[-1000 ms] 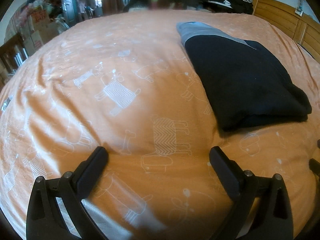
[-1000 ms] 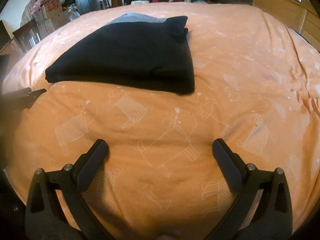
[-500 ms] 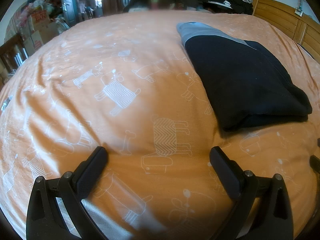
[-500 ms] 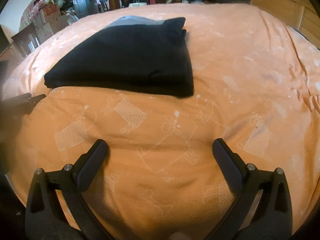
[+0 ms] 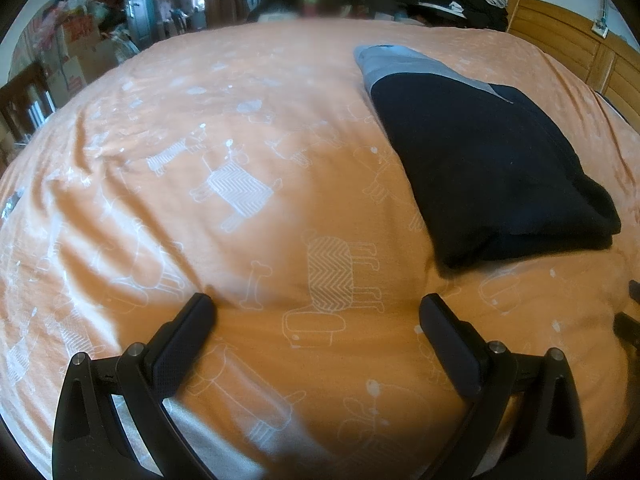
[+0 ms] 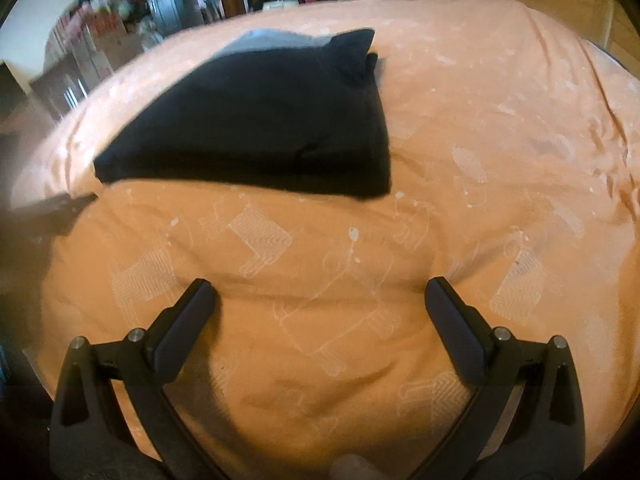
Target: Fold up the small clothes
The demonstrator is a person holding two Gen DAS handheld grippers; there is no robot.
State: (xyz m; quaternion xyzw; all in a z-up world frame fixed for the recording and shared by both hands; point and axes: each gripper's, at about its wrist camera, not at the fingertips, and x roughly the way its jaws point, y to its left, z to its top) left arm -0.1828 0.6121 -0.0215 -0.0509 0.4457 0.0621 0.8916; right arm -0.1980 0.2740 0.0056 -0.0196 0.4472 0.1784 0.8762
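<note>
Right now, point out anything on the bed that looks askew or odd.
Little stands out. The dark folded garment lies flat on the orange bedspread, but one far corner pokes up untucked. Both tools, left and right, are open and empty.

My left gripper [image 5: 316, 312] hangs with its jaws spread wide, holding nothing. My right gripper [image 6: 320, 300] is the same, fingers [image 6: 188, 316] apart and empty.
</note>
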